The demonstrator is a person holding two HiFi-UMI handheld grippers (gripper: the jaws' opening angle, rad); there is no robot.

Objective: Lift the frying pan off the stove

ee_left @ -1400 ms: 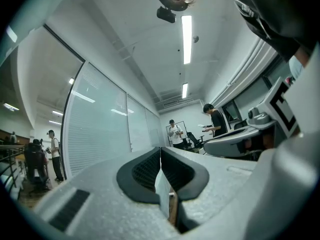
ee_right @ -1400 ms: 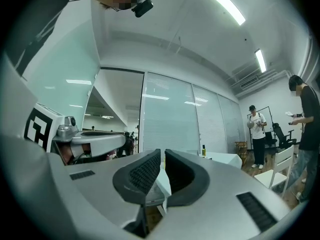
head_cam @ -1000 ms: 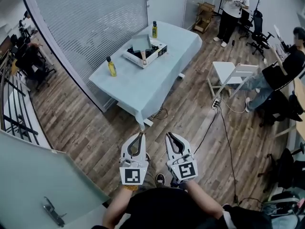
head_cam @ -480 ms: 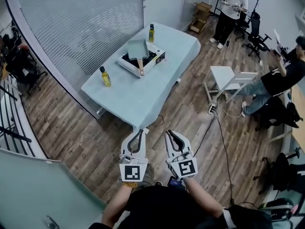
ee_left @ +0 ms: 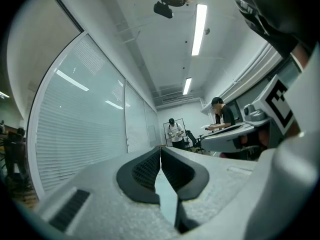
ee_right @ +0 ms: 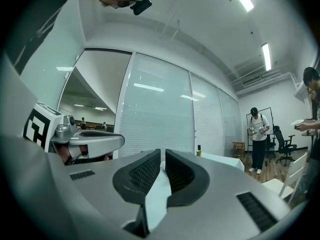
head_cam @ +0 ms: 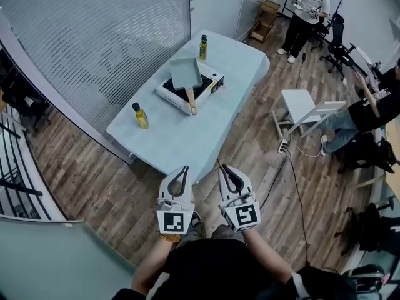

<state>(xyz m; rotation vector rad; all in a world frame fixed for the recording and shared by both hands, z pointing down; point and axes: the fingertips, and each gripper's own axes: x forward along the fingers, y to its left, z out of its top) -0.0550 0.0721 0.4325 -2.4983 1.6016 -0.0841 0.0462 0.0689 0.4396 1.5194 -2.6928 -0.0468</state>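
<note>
A pale square frying pan [head_cam: 185,72] with a wooden handle [head_cam: 191,102] rests on a portable stove [head_cam: 207,85] on the light blue table [head_cam: 175,136]. My left gripper [head_cam: 184,169] and right gripper [head_cam: 223,169] are held side by side in front of the body, near the table's front corner and far short of the pan. Both are shut with nothing between the jaws. The left gripper [ee_left: 160,149] and the right gripper [ee_right: 163,152] both point up and forward, so the pan and the stove are hidden in those two views.
Two yellow bottles [head_cam: 140,115] [head_cam: 203,47] stand on the table. A white chair [head_cam: 305,108] and a floor cable [head_cam: 294,167] lie to the right. People stand and sit at the far right [head_cam: 307,11]. A glass wall with blinds [head_cam: 106,36] runs along the left.
The view has come closer to the table and turned slightly, so its front corner now lies just ahead of my grippers. Both grippers stayed shut, side by side.
</note>
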